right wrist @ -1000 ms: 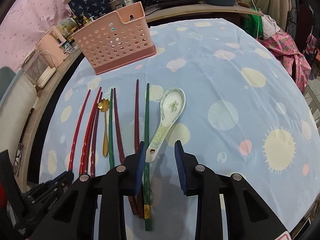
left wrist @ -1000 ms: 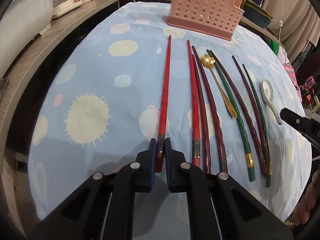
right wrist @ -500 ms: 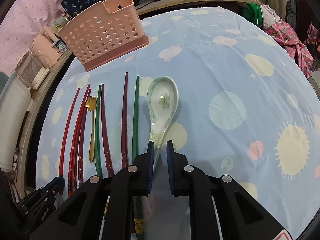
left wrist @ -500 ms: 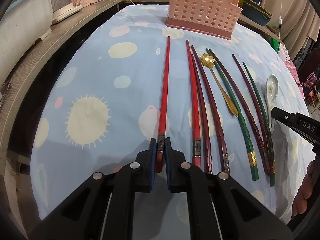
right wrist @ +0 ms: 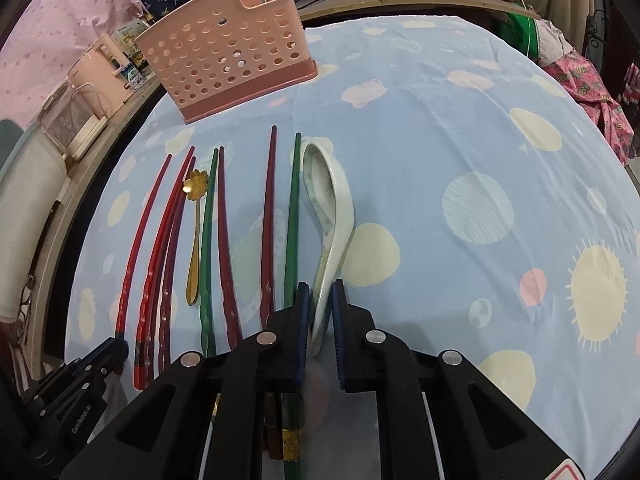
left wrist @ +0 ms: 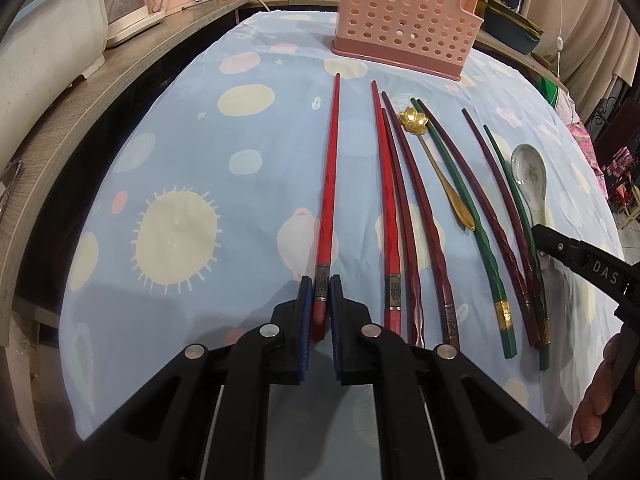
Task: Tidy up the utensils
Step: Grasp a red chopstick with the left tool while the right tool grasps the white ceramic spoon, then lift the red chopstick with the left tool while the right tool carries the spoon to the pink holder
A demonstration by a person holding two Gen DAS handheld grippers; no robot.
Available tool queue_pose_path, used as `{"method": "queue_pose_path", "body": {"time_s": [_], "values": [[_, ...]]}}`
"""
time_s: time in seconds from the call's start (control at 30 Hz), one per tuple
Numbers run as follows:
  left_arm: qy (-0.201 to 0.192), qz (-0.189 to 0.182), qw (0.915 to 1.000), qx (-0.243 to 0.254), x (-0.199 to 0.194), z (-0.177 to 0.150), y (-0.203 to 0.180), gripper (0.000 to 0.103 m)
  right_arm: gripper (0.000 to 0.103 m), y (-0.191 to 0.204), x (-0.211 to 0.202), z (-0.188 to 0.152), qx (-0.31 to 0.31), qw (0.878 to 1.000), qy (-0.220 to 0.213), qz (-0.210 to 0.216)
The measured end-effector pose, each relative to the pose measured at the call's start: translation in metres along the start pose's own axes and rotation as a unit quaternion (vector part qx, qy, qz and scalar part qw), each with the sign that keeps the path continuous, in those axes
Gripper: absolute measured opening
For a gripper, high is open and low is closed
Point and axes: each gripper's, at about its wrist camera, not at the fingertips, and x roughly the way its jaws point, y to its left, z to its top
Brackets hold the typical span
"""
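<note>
With left gripper [left wrist: 318, 300] clamped on the red chopstick [left wrist: 328, 184] and right gripper [right wrist: 319, 312] just closed on the ceramic spoon [right wrist: 330, 216] – lift both level, fingers firm – toward the pink basket [right wrist: 224, 60]

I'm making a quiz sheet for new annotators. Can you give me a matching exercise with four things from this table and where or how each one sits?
Things:
1. ceramic spoon
2. gold flower spoon
3. pink utensil basket
4. leftmost red chopstick

States:
A. standing at the far end of the tablecloth
B. handle gripped by the right claw
C. lying free among the chopsticks
D. near end gripped by the left claw

Pairs: 1-B, 2-C, 3-A, 4-D
</note>
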Motion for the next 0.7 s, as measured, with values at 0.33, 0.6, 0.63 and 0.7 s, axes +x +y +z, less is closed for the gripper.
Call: {"method": "queue_pose_path", "body": {"time_s": [0.33,0.6,0.63,0.7], "values": [[0.003,-0.027,0.9995,-0.019,-0.008,-0.004,0.009,0.008,0.007,-0.014,-0.024,-0.007,0.015,1.0,-0.011,0.006],[-0.037,-0.028,0.9984,-0.031,-0.041,0.005,0.019,0.007,0.007,-0.019,-0.057,-0.002,0.019,0.999,-0.044,0.009],[-0.043,-0.029,0.9981,-0.032,-0.046,0.008,0.02,0.007,0.007,-0.019,-0.061,-0.001,0.019,0.999,-0.048,0.01],[-0.055,-0.032,0.9973,-0.037,-0.057,0.016,0.023,0.007,0.007,-0.018,-0.07,0.004,0.018,0.998,-0.058,0.014]]}}
